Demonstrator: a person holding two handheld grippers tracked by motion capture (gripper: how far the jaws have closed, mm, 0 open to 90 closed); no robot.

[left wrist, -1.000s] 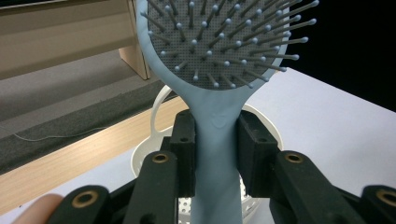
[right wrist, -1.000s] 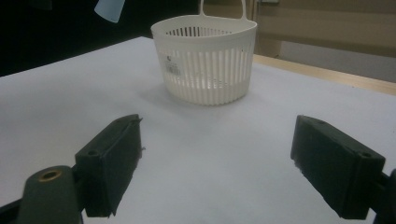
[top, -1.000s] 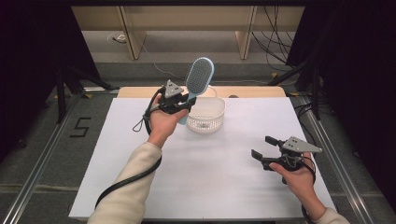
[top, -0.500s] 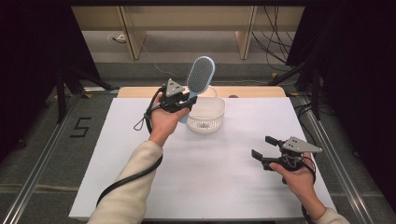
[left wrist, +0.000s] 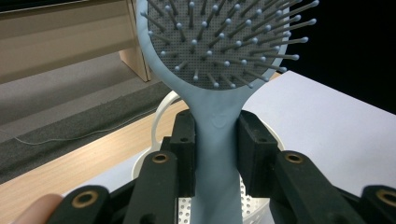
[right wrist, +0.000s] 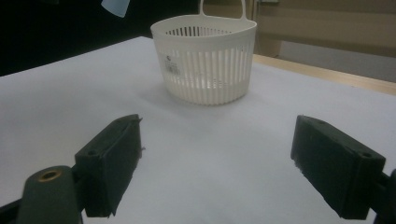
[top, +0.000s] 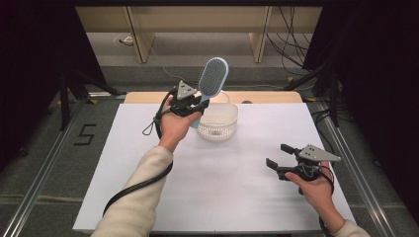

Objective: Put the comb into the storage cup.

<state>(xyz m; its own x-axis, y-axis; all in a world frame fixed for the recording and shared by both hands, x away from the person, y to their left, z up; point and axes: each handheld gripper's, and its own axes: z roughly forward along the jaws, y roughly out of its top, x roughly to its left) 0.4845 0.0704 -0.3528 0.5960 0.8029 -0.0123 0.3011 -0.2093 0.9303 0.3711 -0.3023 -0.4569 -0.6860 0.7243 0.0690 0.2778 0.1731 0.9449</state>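
White tabletop [top: 148, 163], basket [top: 217, 123] near its far edge. Left gripper [left wrist: 215, 144], clamped on the hairbrush [top: 211, 81] handle, holds it upright above the basket; lower it handle-first inside the rim. Right gripper [top: 279, 157] stands apart, empty.

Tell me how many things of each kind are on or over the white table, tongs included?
Hairbrush, light blue, held up in the left tongs: 1
Basket, white plastic: 1
Tongs, left and right: 2
Total: 4

white basket [right wrist: 204, 60], hand-held gripper [right wrist: 215, 163] jaws apart
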